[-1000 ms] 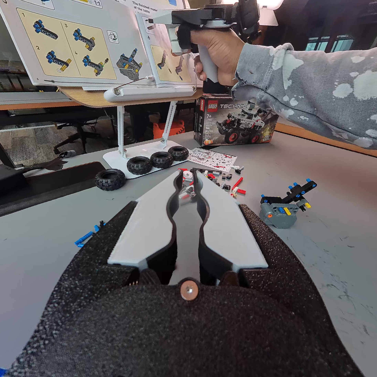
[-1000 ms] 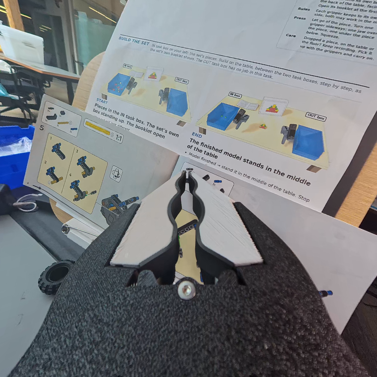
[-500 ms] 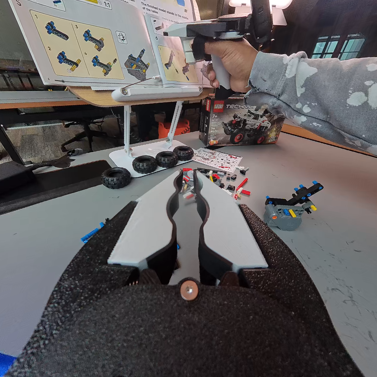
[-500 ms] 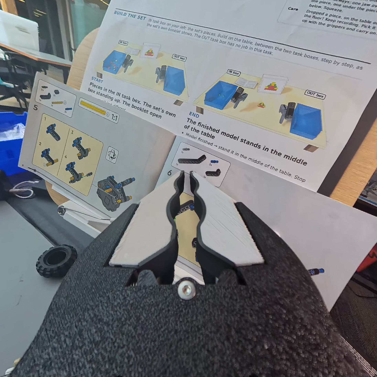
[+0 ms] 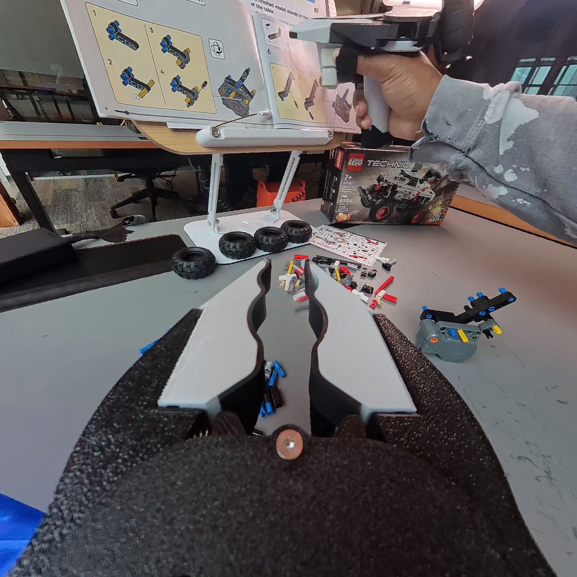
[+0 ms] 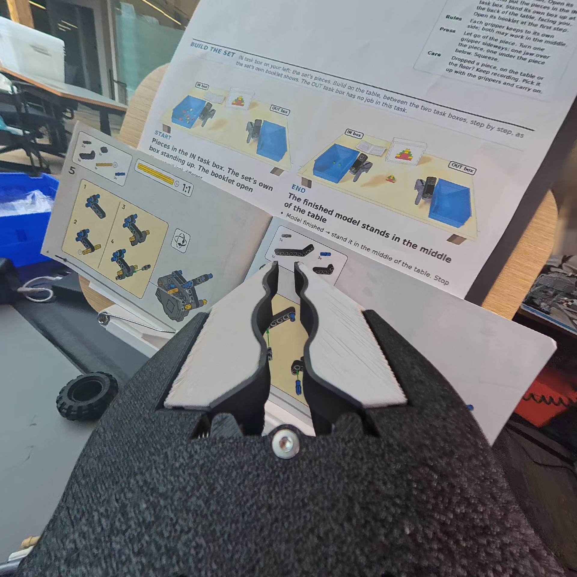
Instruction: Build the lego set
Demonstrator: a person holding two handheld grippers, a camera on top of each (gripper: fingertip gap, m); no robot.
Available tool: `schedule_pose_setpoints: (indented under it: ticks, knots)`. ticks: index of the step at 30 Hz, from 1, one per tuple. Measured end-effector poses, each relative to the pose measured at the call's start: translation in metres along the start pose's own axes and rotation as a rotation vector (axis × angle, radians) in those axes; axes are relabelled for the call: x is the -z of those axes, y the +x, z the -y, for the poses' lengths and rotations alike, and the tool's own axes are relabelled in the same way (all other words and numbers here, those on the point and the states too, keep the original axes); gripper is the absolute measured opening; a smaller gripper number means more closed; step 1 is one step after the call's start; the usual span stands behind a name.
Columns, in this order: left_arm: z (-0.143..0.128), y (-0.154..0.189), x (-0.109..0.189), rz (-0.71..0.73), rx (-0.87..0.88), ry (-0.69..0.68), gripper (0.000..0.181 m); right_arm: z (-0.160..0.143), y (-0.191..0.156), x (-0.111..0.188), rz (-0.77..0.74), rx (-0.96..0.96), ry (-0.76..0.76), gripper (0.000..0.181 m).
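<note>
My left gripper is open and empty, low over the grey table. Small blue and black pins lie on the table between its fingers. A pile of loose pieces lies just beyond its tips. The part-built grey and black assembly stands to the right. My right gripper is slightly open and empty, raised in front of the open booklet on its stand. It also shows in the left wrist view, held by a hand.
Several black tyres sit by the white stand base; one shows in the right wrist view. A sticker sheet and the set's box stand behind the pile. A blue bin is at far left. The grippers' ends are close to 35 cm from one another.
My left gripper has opened wider and pulled back, so the pins now show between its fingers. My right gripper has opened from nearly shut and dropped a little in front of the booklet.
</note>
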State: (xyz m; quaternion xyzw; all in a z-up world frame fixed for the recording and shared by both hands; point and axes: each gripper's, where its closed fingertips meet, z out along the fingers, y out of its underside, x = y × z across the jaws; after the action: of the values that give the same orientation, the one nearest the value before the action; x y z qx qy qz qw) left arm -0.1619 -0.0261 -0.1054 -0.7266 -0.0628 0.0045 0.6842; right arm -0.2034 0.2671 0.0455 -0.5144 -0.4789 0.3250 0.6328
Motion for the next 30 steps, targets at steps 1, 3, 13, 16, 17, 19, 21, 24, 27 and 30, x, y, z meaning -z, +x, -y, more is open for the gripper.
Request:
schedule_pose_setpoints:
  ticks: [1,3,13,16,17,19,21,24,27,30]
  knots:
    - [0.000,0.000,0.000,0.000,0.000,-0.001,0.021,0.001,0.000,0.005,-0.002,0.003,0.005,0.010]
    - [-0.001,0.001,-0.001,-0.001,-0.003,-0.005,0.021,0.001,0.001,0.015,-0.007,0.011,0.008,0.010]
    - [-0.004,0.006,-0.003,-0.003,-0.034,-0.019,0.021,0.000,0.027,0.006,-0.070,0.033,-0.041,0.009]
    - [-0.004,0.004,-0.003,0.010,-0.043,-0.020,0.022,0.003,0.030,-0.001,-0.075,0.020,-0.042,0.008]
    - [-0.004,0.002,-0.002,0.019,-0.046,-0.019,0.023,0.003,0.031,-0.002,-0.075,0.020,-0.044,0.008]
    - [-0.003,-0.002,-0.002,0.034,-0.042,-0.016,0.025,0.002,0.031,-0.004,-0.073,0.025,-0.048,0.007]
    - [-0.001,-0.008,0.000,0.053,-0.033,-0.014,0.025,0.001,0.030,-0.001,-0.069,0.024,-0.047,0.006]
    - [0.005,-0.022,0.005,0.098,-0.031,-0.004,0.025,0.005,0.021,0.017,-0.039,0.011,-0.005,0.005]
    - [0.018,-0.044,0.015,0.165,-0.075,0.008,0.024,0.016,-0.011,0.061,0.047,0.015,0.081,0.005]
    - [0.026,-0.061,0.026,0.186,-0.104,-0.061,0.024,0.009,-0.062,0.130,0.211,-0.055,0.097,0.008]
